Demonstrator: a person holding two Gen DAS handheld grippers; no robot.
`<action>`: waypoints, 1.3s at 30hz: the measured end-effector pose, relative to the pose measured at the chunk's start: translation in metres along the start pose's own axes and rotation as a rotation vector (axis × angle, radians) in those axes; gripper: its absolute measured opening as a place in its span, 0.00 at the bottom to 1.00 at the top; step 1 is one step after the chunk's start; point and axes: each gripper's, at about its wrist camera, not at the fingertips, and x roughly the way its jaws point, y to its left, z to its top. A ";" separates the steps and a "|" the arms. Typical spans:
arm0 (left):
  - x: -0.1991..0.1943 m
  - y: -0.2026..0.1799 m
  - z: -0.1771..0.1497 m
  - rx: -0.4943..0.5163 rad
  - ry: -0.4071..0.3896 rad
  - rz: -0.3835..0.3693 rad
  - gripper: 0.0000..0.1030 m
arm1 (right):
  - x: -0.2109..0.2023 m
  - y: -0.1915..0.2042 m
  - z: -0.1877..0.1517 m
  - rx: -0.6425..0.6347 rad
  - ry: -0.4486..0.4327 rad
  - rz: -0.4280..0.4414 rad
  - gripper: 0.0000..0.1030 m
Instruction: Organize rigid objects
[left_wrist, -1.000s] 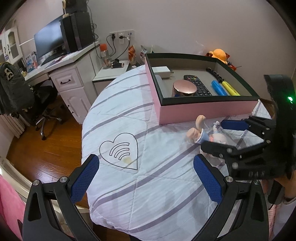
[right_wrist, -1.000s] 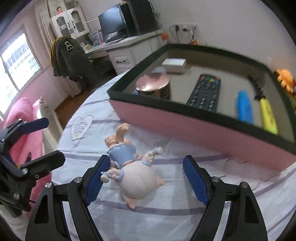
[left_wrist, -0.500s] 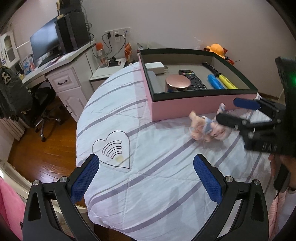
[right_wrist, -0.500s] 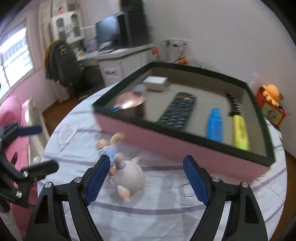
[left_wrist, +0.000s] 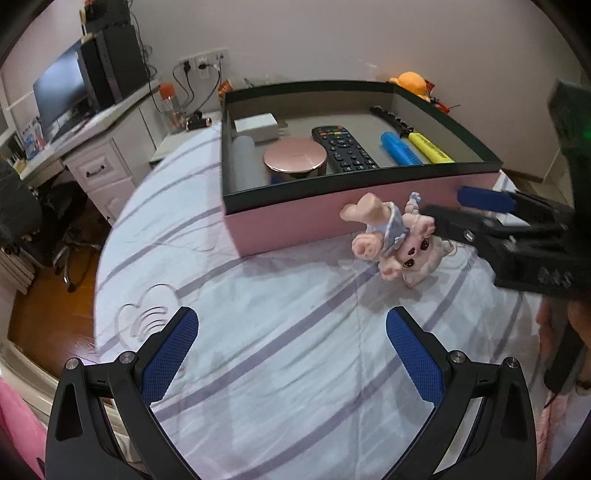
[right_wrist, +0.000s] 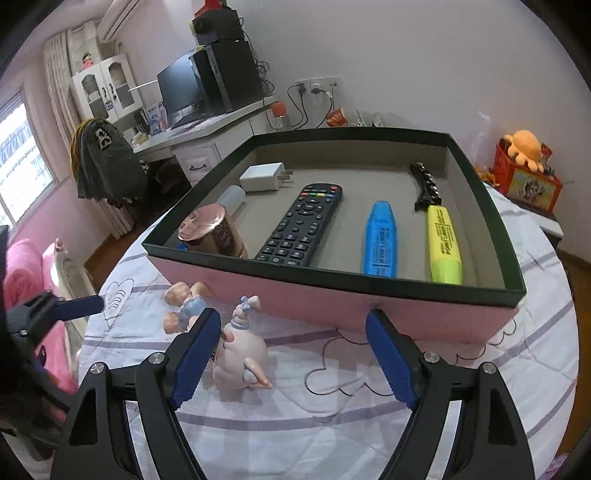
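Observation:
A pink pig-doll figure (left_wrist: 397, 236) in a blue dress lies on its side on the striped bedspread, just in front of the pink box (left_wrist: 332, 218). In the right wrist view the figure (right_wrist: 236, 350) lies beside my left finger (right_wrist: 194, 356), partly hidden by it. My right gripper (right_wrist: 291, 358) is open and empty, and also shows in the left wrist view (left_wrist: 458, 210). My left gripper (left_wrist: 291, 350) is open and empty, low over the bedspread. The box (right_wrist: 369, 306) holds a remote (right_wrist: 301, 225), blue marker (right_wrist: 380, 240), yellow marker (right_wrist: 443, 240), white charger (right_wrist: 262, 177), copper-lidded jar (right_wrist: 210, 232) and black clip (right_wrist: 424, 184).
The round bed's edge (left_wrist: 107, 266) drops to wooden floor on the left. A white desk (left_wrist: 92, 147) with monitor and a chair stand beyond. An orange plush toy (right_wrist: 524, 147) sits on a red box at the right. A heart print (left_wrist: 147, 317) marks the bedspread.
My right gripper pulled back and rose; the figure, between its fingers a second ago, now lies beside its left finger, rolled closer to the box. My left gripper shifted slightly right.

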 end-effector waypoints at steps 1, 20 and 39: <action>0.003 0.000 0.003 -0.011 0.000 -0.007 1.00 | 0.000 -0.002 -0.001 -0.001 0.006 -0.005 0.80; -0.016 0.028 -0.013 -0.044 -0.008 0.048 1.00 | 0.016 0.047 -0.017 -0.260 0.073 -0.033 0.81; -0.029 0.037 -0.025 -0.053 -0.020 -0.004 1.00 | 0.012 0.054 -0.018 -0.253 0.206 0.110 0.54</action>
